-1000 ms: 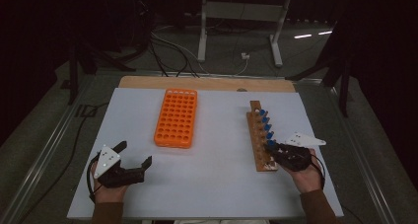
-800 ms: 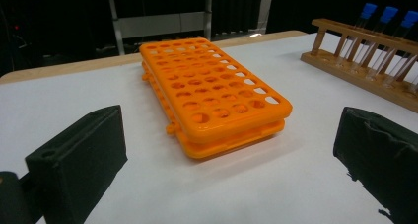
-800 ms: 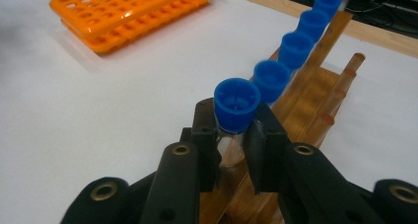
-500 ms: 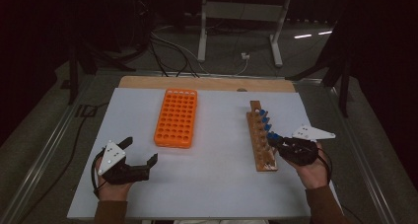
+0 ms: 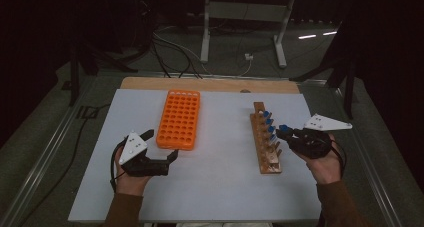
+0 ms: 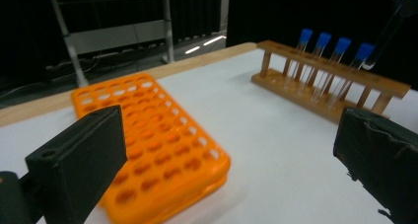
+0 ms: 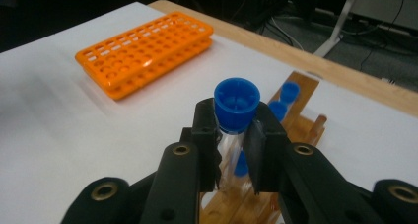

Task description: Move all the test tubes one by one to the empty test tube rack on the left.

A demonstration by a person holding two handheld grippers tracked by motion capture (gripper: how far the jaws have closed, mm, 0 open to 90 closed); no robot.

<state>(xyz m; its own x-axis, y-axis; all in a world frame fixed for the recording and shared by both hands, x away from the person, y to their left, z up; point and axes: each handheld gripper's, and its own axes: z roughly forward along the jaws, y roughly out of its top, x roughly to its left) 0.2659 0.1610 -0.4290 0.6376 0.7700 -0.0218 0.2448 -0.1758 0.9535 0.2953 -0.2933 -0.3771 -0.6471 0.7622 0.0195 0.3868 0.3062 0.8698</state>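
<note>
Your right claw (image 7: 235,150) pinches a blue-capped tube (image 7: 236,101) just under its cap, upright, above the wooden rack (image 5: 265,147) at the right of the worktop (image 5: 220,187). The orange rack (image 5: 180,119) lies to the left, long axis running near to far. Your left claw (image 5: 160,147), spread and empty, hovers beside its near end, the nearer hand.

High view: fixed above near edge of table (image 5: 210,197), faces forward and down, far off, takes in whole top. Left gripper view: low, near table, faces across toward far right corner; orange rack (image 6: 153,145) close, wooden rack (image 6: 330,86) farther. Right gripper view: close above wooden rack (image 7: 300,110), faces toward far left corner. All three share both racks.
</note>
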